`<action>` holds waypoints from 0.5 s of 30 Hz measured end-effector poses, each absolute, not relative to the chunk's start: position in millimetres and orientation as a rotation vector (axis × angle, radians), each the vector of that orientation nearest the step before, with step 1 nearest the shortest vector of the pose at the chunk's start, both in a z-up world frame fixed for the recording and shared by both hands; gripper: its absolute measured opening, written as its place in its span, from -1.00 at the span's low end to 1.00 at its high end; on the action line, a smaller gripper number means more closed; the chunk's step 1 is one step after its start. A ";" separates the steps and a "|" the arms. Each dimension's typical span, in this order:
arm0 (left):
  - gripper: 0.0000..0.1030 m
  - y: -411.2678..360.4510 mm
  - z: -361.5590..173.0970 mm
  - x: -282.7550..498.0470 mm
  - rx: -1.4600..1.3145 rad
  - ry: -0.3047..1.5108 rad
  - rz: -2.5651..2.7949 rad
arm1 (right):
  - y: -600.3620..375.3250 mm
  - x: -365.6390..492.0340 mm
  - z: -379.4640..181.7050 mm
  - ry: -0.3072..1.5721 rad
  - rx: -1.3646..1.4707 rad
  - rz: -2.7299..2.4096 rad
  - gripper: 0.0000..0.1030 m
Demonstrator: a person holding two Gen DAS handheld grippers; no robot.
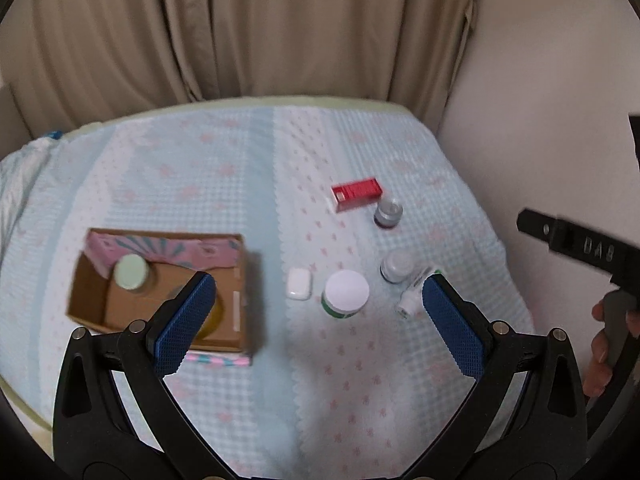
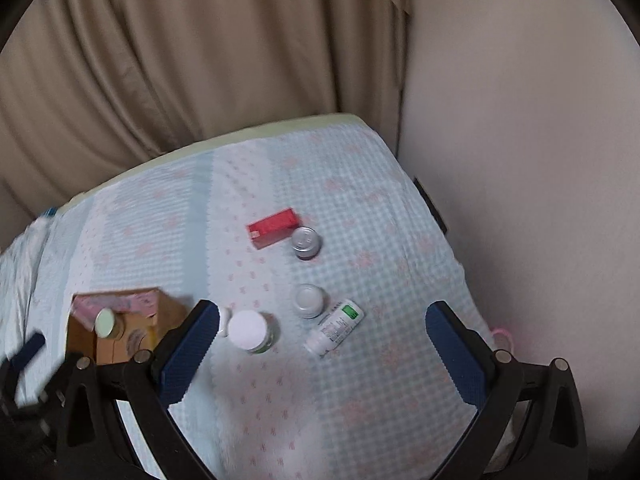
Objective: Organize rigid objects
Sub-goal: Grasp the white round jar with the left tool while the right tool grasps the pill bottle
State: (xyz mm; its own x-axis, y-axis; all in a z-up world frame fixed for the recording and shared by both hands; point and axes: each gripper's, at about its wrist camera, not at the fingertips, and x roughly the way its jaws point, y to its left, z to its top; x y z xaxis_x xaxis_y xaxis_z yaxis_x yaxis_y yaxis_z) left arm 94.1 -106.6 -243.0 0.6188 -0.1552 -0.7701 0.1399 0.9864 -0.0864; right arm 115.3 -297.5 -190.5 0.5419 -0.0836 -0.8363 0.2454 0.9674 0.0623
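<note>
both grippers spread, empty. left gripper [image 1: 316,304] hovers near the box [image 1: 160,284]; right gripper [image 2: 320,332] sits over the loose items. toppled pill bottle [image 2: 335,328] lies ahead between the right fingers, long axis running near-left to far-right. right hand nearer.

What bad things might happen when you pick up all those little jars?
1. The white bottle lies on its side, so it might roll away when nudged.
2. The jars stand close together; grabbing the white-lidded jar could knock the small white case.
3. The soft blanket may let jars tip.
</note>
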 end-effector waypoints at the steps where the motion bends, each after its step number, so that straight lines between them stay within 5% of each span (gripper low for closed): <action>1: 0.99 -111.5 -256.5 98.5 -0.011 0.895 -0.170 | -302.0 119.4 -201.0 0.989 0.197 -0.210 1.00; 12: 0.99 -151.0 -419.9 157.3 -0.002 1.003 -0.177 | -338.1 165.4 -350.4 1.144 0.407 -0.309 0.86; 15: 0.99 -157.1 -446.4 167.5 0.009 1.007 -0.186 | -344.1 169.5 -384.8 1.191 0.444 -0.322 0.66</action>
